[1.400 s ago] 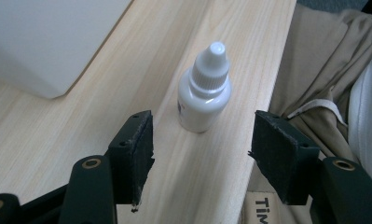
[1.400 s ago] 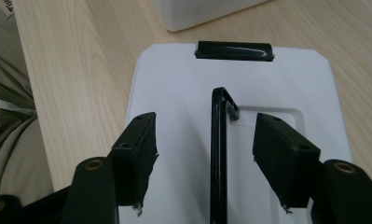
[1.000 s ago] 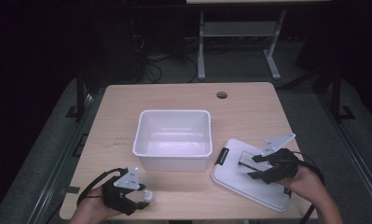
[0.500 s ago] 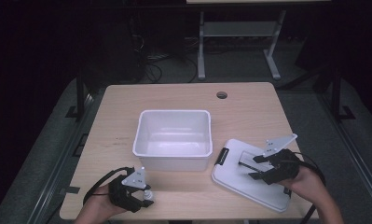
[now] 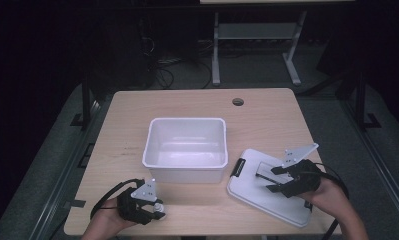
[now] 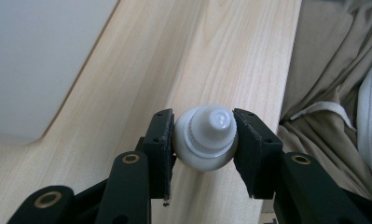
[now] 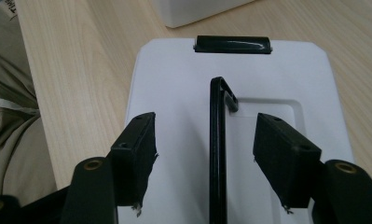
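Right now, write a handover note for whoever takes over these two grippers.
Left gripper: its fingers have just been closing and now clamp a small white bottle near the table's front edge.
Right gripper: open, fingers either side of the black handle standing up on the white lid, not gripping it.
White bin: mid-table, uncovered, looks empty.
Done: bottle gripped.
Probably left: bottle into bin, lid on.

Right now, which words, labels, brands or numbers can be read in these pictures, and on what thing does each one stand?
Small dark print at the top left corner of the right gripper view: cut off by the edge, too blurred to read.
White bottle, white bin, white lid, table: no text visible.
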A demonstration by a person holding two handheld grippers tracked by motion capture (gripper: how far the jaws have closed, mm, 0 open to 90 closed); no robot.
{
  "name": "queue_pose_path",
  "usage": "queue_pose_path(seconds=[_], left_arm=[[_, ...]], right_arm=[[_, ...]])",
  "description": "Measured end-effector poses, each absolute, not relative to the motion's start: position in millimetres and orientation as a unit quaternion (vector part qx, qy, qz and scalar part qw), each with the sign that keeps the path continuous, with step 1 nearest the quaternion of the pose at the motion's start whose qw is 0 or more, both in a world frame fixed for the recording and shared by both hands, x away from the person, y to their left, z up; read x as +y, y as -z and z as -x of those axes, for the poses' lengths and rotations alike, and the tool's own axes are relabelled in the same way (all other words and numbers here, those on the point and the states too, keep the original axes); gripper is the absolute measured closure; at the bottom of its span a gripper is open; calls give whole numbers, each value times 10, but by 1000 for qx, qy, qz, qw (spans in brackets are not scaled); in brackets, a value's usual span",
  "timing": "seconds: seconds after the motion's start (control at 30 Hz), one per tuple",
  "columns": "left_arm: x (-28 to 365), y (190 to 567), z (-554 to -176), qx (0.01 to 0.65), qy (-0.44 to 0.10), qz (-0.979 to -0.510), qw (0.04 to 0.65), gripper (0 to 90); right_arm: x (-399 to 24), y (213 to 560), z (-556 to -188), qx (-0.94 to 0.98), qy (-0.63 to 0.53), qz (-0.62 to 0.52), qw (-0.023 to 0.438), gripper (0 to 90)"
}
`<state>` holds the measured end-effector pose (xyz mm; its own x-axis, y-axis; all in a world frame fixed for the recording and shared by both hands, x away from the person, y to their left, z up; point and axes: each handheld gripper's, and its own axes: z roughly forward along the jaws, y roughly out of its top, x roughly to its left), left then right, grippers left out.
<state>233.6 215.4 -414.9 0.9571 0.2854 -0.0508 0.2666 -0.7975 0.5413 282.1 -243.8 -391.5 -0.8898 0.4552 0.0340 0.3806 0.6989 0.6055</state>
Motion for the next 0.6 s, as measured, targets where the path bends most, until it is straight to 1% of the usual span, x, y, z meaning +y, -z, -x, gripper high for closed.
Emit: queue_pose_path(seconds=[0.37, 0.6], left_arm=[[2259, 3888, -2351, 145, -26, -944, 294, 597], [2314, 3626, -2388, 146, -41, -942, 298, 597]], right_arm=[[-2454, 3925, -2825, 920, -314, -229, 59, 386], [-2458, 3894, -2822, 919, -314, -230, 60, 385]])
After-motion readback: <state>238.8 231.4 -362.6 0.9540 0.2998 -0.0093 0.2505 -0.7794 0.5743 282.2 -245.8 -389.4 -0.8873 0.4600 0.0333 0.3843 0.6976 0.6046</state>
